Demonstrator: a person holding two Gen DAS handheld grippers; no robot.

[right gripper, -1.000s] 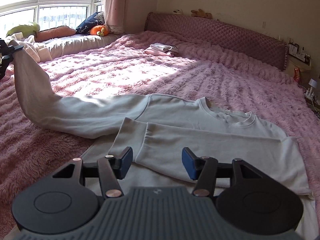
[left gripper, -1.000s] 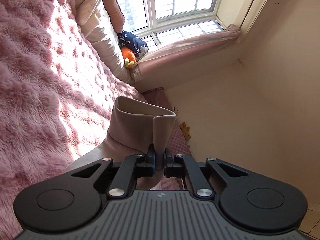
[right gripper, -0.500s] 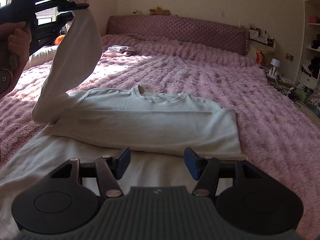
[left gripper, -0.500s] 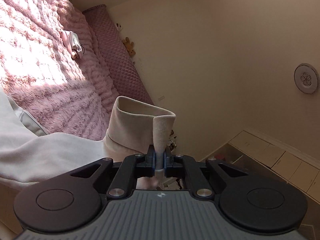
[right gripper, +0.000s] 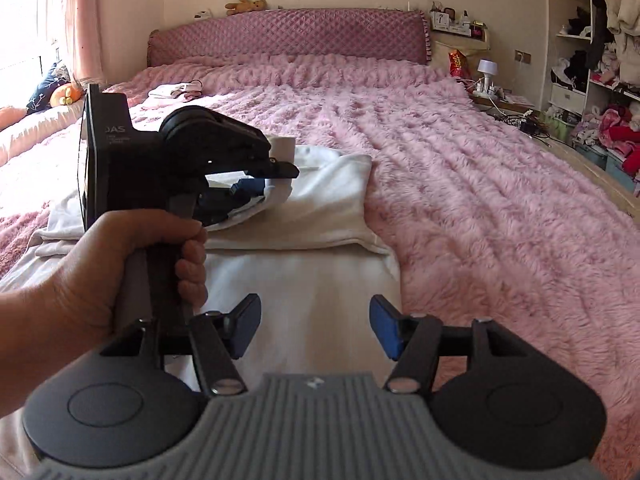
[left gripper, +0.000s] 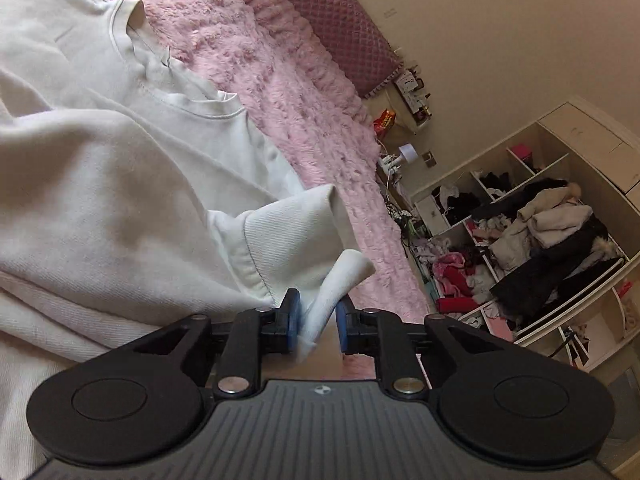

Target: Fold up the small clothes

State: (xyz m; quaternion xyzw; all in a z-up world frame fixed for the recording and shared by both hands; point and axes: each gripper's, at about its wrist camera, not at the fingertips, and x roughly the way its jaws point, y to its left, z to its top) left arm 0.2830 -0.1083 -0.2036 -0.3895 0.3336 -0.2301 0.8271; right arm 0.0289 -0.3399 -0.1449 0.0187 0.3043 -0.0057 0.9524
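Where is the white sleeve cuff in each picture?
Left wrist view: the cuff is low in the middle, between the pads of the left gripper, whose jaws are opening.
Right wrist view: the cuff is left of centre, poking up behind that gripper, over the folded sweatshirt.
Shared landmark: the quilted headboard.

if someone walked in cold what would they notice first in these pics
The fluffy pink blanket fills the bed, with a white sweatshirt spread at its near edge. Over the sweatshirt, the left gripper is opening its jaws around the sleeve cuff, a fold of cuff still between them. The right gripper hangs open and empty, and cluttered clothes shelves stand at the right.
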